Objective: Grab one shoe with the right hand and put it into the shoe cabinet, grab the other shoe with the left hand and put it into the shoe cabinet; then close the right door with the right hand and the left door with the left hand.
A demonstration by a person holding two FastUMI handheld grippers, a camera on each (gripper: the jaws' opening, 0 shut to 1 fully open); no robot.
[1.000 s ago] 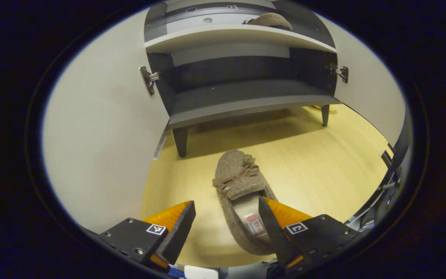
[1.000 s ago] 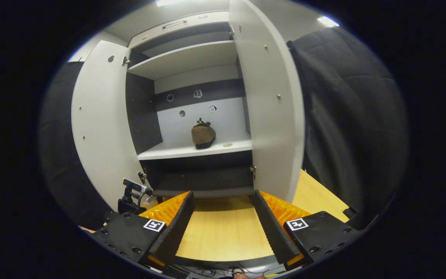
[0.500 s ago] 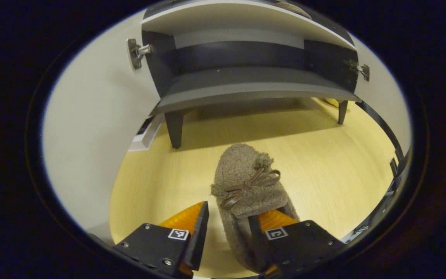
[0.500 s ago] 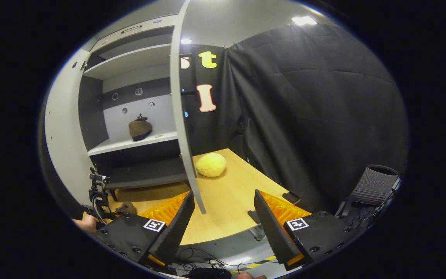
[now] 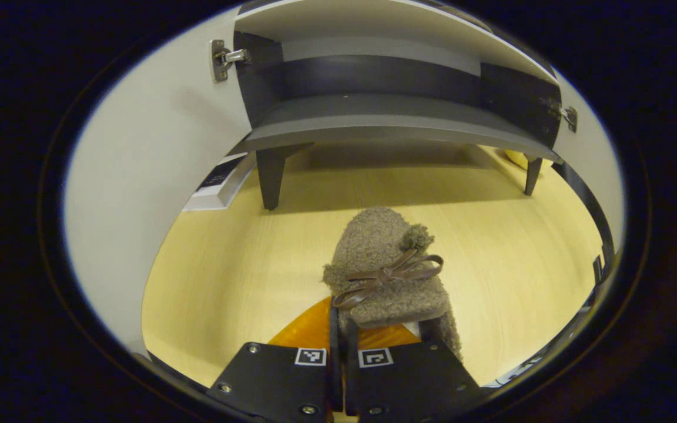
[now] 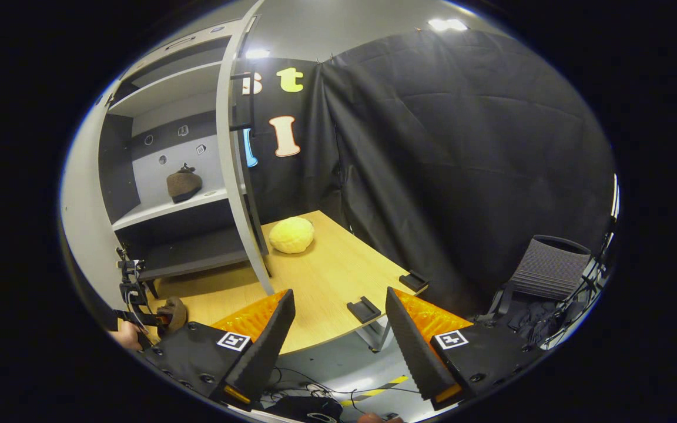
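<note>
Left gripper view: the left claw [image 5: 342,346], spread a second ago, now pinches the side wall of the shoe [image 5: 386,276] on the tabletop [image 5: 227,276], at 6 o'clock below the cabinet [image 5: 385,117].

Right gripper view: the right claw [image 6: 338,332] stays spread, now swung away; the other shoe [image 6: 183,183] sits on a shelf at 10 o'clock.

no readable text, brand or number anywhere. just square coded markers [image 5: 311,356] on left gripper body, same kind [image 6: 233,341] on right gripper body; pattern only, no chars legible.
</note>
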